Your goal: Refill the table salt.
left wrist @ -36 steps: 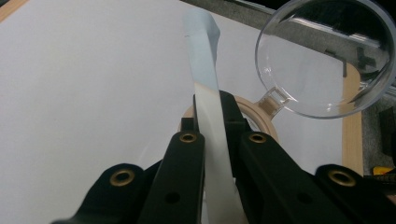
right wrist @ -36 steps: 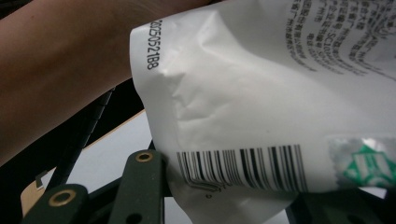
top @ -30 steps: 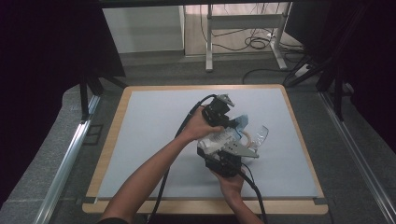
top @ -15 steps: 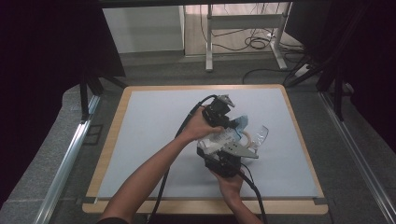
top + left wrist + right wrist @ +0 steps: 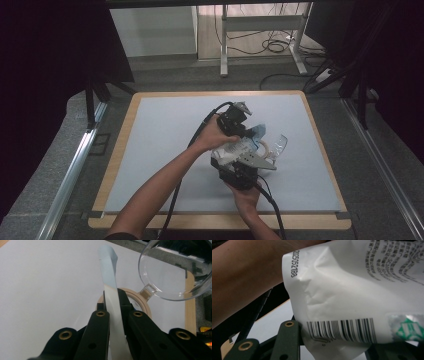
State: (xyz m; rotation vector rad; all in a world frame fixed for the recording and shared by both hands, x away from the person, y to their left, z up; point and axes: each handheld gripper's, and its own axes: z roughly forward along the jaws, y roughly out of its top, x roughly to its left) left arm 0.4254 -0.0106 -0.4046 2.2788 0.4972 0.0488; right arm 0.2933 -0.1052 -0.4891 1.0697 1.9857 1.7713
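I see left tongs (image 5: 113,315) clamped on packet strip (image 5: 110,282); right tongs (image 5: 332,340) clamped on white packet (image 5: 352,290), near surface (image 5: 160,130) right edge.

The white packet (image 5: 352,295) reads "20250521B8" above a barcode.

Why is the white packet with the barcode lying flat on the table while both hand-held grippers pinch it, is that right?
Not flat. The packet is held up off the table, pinched between the left hand-held gripper and the right hand-held gripper. The high view shows it raised.
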